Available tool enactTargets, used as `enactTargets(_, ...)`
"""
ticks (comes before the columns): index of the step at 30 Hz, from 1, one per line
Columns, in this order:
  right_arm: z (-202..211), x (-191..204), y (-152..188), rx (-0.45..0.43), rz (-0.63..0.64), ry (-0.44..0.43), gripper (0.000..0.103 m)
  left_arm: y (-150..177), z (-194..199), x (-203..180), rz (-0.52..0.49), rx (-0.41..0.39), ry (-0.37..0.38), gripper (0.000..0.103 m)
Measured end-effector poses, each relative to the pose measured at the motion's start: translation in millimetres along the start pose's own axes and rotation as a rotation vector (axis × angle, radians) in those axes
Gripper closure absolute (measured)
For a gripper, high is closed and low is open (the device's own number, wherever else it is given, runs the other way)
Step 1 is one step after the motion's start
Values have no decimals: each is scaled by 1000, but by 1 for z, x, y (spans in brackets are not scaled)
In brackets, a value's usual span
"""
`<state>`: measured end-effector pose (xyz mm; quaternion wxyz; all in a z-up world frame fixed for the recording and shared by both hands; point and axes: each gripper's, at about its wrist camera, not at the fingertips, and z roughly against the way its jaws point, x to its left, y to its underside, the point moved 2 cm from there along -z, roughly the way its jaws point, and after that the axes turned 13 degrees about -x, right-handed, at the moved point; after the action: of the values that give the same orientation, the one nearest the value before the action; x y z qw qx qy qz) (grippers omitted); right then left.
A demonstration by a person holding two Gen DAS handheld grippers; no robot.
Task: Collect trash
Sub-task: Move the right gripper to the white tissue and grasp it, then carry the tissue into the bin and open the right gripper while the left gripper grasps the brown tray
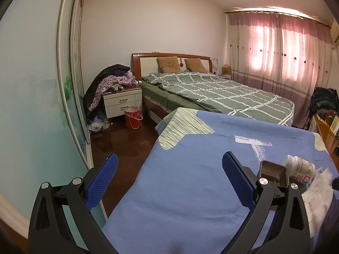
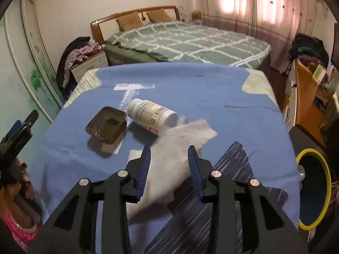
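Note:
A blurred white tissue lies on the blue-covered table, running back between the pads of my right gripper. The jaws stand apart, and I cannot see the pads pressing on it. Just beyond lie a white pill bottle on its side and a brown plastic tray. The left wrist view has the same tray, bottle and tissue at its right edge. My left gripper is wide open and holds nothing, over the table's left side.
A bin with a yellow rim stands off the table's right edge. A dark striped mat lies under the right gripper. Beyond the table are a green bed, a nightstand, a red bucket and a cluttered wooden desk.

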<state>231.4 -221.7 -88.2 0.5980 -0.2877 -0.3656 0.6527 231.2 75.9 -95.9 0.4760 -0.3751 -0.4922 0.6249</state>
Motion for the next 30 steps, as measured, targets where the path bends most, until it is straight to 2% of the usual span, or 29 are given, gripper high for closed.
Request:
enactTargets(4, 4, 21, 26, 42, 63, -60, 65, -1, 1, -1, 0, 3, 9, 6)
enactTargets(6, -3, 33, 36, 57, 110, -46, 65, -1, 2, -2, -1, 3, 11, 6)
enactTargets(7, -7, 37, 40, 70, 128, -37, 69, -1, 3, -2, -3, 1, 12, 6)
enactTargets(8, -14, 39, 43, 95, 141, -31, 96, -2, 3, -2, -4, 0, 13, 6)
enactTargets(9, -17, 38, 43, 110, 143, -27, 101, -2, 3, -2, -5, -1, 13, 6)
enactTargets(12, 0, 30, 25, 40, 134, -23, 102, -2, 3, -2, -5, 1, 13, 6)
enactTargets(17, 48, 0, -25, -93, 31, -62, 102, -2, 6, -4, -10, 0, 17, 6)
enactTargets(24, 97, -28, -56, -192, -30, -104, 102, -1, 6, -6, -18, 12, 26, 6)
enactTargets(30, 128, -78, -61, -249, -49, 37, 102, -1, 11, -34, -60, 38, 149, 6)
